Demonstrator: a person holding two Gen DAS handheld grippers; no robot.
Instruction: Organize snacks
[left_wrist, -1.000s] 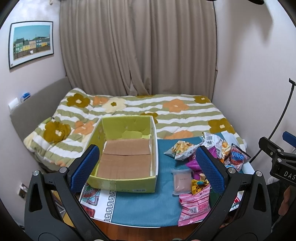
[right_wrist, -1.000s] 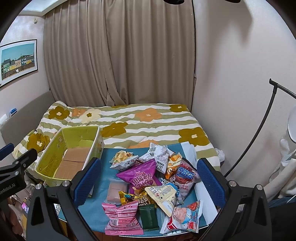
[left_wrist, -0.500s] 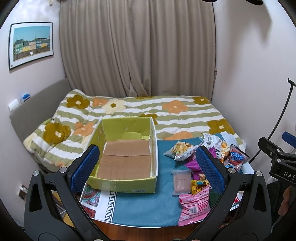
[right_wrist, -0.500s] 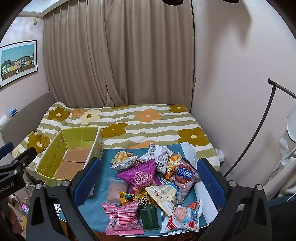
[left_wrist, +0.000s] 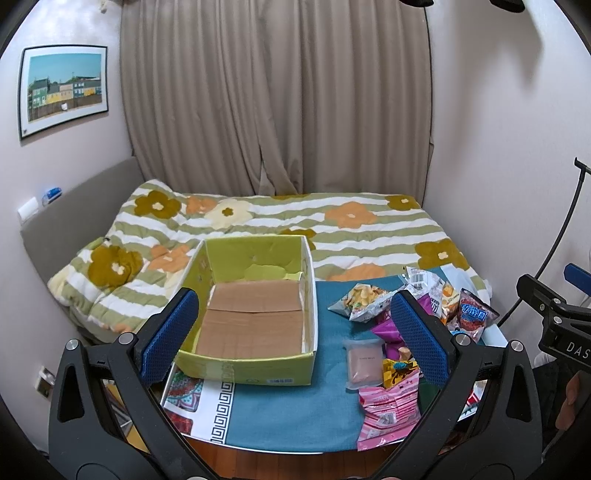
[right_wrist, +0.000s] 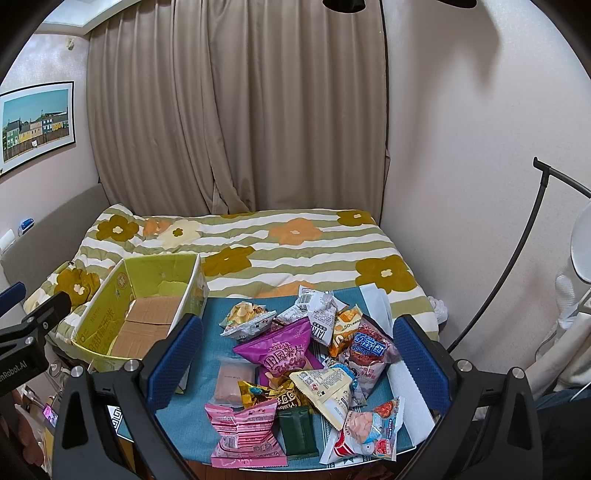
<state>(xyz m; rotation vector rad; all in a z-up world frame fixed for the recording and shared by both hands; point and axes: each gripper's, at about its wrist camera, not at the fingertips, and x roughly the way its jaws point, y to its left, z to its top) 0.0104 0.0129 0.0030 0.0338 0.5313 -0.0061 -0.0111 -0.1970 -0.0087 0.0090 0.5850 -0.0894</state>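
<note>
Snacks wait in a heap, box empty, both grippers spread

Snacks (right_wrist: 306, 373) lie piled ahead of and below the right gripper (right_wrist: 297, 350), between its two blue pads, on the blue cloth (right_wrist: 210, 332). Nothing among them has shifted over the last second; both views have only edged a touch nearer, so I judge the sorting has not begun and the first pick is being lined up.

The purple bag (right_wrist: 284, 350) sits on top, its pointed corner aimed away from the right gripper, its long axis running roughly across the gap between the pads. The pink packet (right_wrist: 243, 432) lies nearest, flat, long axis also crosswise. A dark green sachet (right_wrist: 297, 430) lies just beside it, lengthwise toward the gripper.

The right gripper hangs wide apart, holding nothing. The left gripper (left_wrist: 291, 332) is likewise spread and empty, with the green cardboard box (left_wrist: 255, 365) ahead of it, toward its left finger. The box stands open and bare inside, its long axis running away from the gripper toward the flowered quilt (left_wrist: 332, 221) beyond.
</note>
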